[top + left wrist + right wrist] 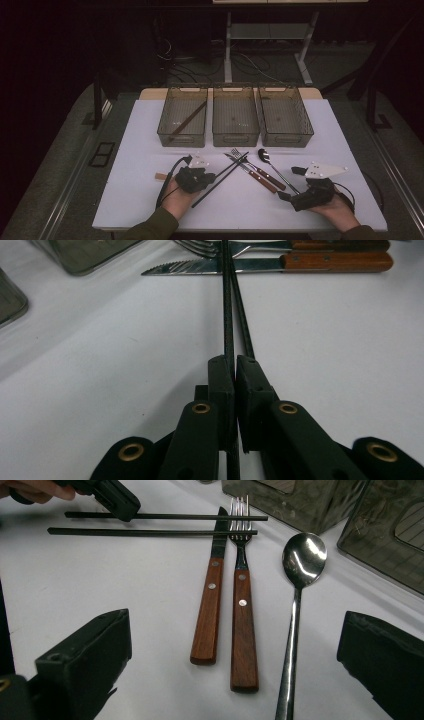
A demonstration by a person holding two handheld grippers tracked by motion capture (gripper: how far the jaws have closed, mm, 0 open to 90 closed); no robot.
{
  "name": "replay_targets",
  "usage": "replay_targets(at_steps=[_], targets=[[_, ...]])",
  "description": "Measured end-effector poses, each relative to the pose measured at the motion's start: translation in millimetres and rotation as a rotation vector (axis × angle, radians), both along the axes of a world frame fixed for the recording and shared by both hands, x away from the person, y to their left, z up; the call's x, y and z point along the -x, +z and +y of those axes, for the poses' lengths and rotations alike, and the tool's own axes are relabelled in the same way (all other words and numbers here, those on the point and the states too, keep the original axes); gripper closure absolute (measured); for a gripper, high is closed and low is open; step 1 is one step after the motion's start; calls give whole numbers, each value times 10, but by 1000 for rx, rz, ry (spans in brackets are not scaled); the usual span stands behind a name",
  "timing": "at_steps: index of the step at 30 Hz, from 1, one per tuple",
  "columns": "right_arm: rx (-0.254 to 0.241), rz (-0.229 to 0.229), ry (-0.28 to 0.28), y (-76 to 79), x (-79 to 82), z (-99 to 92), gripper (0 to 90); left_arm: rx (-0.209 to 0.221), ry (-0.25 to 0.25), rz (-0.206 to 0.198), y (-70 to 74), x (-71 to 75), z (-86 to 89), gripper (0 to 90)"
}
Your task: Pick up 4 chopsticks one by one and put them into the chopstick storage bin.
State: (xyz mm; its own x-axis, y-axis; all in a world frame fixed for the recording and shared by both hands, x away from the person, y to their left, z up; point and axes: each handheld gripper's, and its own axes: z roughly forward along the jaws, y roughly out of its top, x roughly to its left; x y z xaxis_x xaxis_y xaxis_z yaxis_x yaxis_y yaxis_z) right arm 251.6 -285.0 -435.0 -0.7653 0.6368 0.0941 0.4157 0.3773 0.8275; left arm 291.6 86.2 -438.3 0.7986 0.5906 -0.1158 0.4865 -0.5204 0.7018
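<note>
From above, my left tongs (209, 176) sit at about seven o'clock on the white worktop (140, 195), clamped on one black chopstick (227, 172) that slants up toward one o'clock. My right tongs (290, 184) rest at five o'clock, spread wide with nothing in them. Between them lie the knife (252, 174), the fork (257, 168) and the spoon (275, 168). Three grey bins (235, 116) stand in a row at twelve o'clock; the left one holds a brown stick.

Along my left tongs (235, 365), the pads pinch the chopstick (228, 315), which runs straight to twelve o'clock. A second chopstick (243, 330) lies just beside it. Both reach the knife's (270, 264) serrated blade.

Along my right tongs (235, 645), the jaws stand far apart at seven and four o'clock. The knife (209, 605), fork (242, 625) and spoon (300, 580) lie side by side ahead. The two chopsticks (165, 516) cross the fork's tines at eleven o'clock, and my left tongs (117, 500) grip the farther one.
</note>
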Motion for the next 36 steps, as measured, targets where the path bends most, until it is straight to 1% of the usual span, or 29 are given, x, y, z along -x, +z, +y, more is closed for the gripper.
replay_targets(at_steps=[3, 4, 5, 6, 7, 9, 12, 21, 24, 26, 30, 31, 36], targets=[[1, -1, 0, 0, 0, 2, 12, -2, -11, 17, 11, -7, -1, 855], [1, 0, 0, 0, 0, 2, 12, -4, -23, 16, 18, -20, 5, 855], [0, -1, 0, 0, 0, 2, 12, 3, -17, 23, 25, -17, 6, 855], [0, -1, 1, 0, -1, 2, 12, 3, -26, 23, 36, -29, 12, 855], [1, 0, 2, -1, -2, 1, 12, 9, -23, 29, 47, -28, 16, 855], [0, -1, 2, -1, -3, -1, 12, 13, -46, 32, 72, -53, 31, 855], [0, -1, 3, -1, -4, -3, 12, 34, -45, 47, 120, -61, 42, 855], [0, 0, 1, -2, -11, 3, 12, 39, -66, 55, 254, -112, 93, 855], [1, 0, 4, -3, -10, 6, 12, 51, -82, 55, 291, -135, 127, 855], [1, 0, 5, -6, -12, 8, 12, 49, -96, 52, 317, -147, 150, 855], [2, 2, 4, -7, -16, 6, 12, 49, -108, 65, 356, -159, 189, 854], [3, 3, 3, -8, -16, 6, 12, 41, -115, 60, 367, -169, 203, 854], [3, 4, 4, -10, -22, 8, 12, 46, -116, 63, 440, -201, 264, 854]])
